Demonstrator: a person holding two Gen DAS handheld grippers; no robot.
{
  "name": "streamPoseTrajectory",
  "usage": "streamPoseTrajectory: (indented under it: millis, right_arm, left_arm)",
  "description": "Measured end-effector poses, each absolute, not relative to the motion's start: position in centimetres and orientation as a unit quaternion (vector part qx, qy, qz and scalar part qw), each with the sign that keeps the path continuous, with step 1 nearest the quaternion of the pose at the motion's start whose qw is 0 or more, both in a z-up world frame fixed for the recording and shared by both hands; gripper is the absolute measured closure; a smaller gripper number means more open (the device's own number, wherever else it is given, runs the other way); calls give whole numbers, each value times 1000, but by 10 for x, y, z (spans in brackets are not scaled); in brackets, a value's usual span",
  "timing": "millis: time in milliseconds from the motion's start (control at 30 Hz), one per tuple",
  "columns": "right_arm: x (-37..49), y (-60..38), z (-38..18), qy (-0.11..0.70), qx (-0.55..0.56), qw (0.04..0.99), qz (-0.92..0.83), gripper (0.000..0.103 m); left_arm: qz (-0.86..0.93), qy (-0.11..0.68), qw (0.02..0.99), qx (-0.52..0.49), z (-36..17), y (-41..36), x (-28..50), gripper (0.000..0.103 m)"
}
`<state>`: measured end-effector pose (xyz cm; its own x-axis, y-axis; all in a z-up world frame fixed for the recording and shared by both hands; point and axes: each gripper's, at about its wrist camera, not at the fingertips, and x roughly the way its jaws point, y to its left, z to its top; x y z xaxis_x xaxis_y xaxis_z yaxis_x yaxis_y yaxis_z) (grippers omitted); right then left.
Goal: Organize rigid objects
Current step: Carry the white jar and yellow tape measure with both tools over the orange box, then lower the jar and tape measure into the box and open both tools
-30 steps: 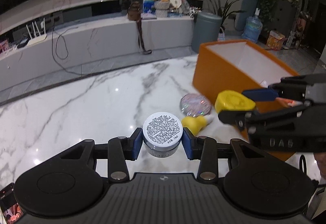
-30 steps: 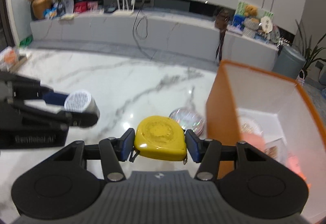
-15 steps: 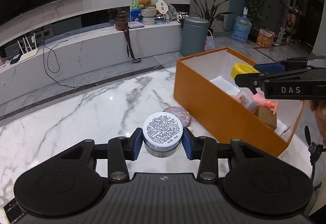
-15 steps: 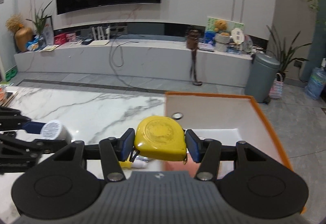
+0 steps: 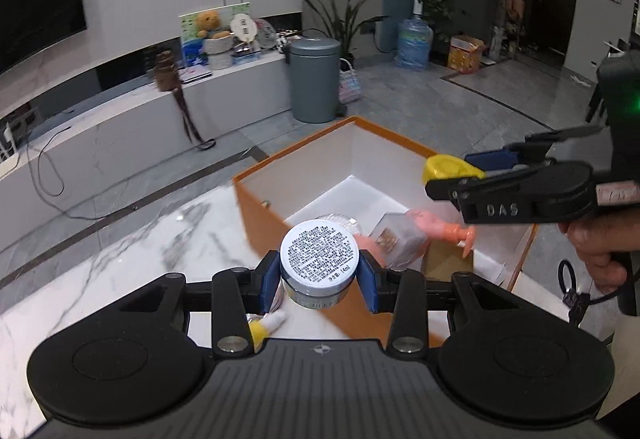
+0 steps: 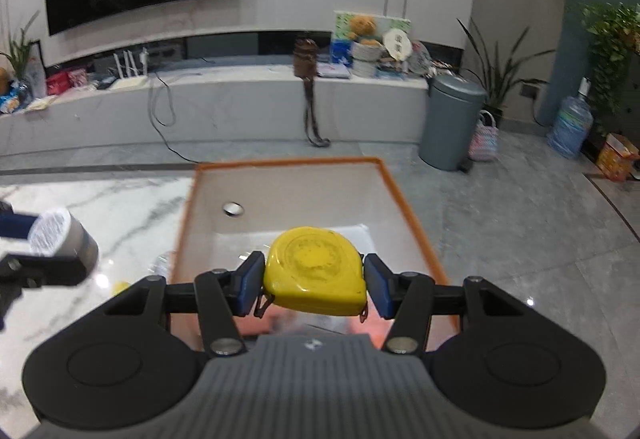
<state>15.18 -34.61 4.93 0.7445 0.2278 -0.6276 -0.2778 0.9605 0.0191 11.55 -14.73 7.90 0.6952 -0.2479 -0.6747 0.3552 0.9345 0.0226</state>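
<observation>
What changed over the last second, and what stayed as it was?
Both grippers travelled from over the marble table to the orange box. The right gripper now holds the yellow tape measure above the box's inside; the left gripper brought the small jar to its near wall. Nothing was let go: both grips are unchanged.

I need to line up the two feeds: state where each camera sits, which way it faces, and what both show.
Left wrist: on the left gripper, facing along its fingers at the white-lidded jar and the orange box; the person's right hand shows.
Right wrist: on the right gripper, facing the yellow tape measure over the box; no hand shows.
Shared: box, jar, tape measure, grey bin.
</observation>
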Motion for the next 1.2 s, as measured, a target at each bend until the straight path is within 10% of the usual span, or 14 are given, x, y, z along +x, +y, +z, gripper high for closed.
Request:
streamPoseTrajectory:
  millis: [1200]
  right_arm:
    - [254,-340,-6,405,-9,913,53,49]
  left_arm:
    - [-131,457,879,48,17,-189,283,57]
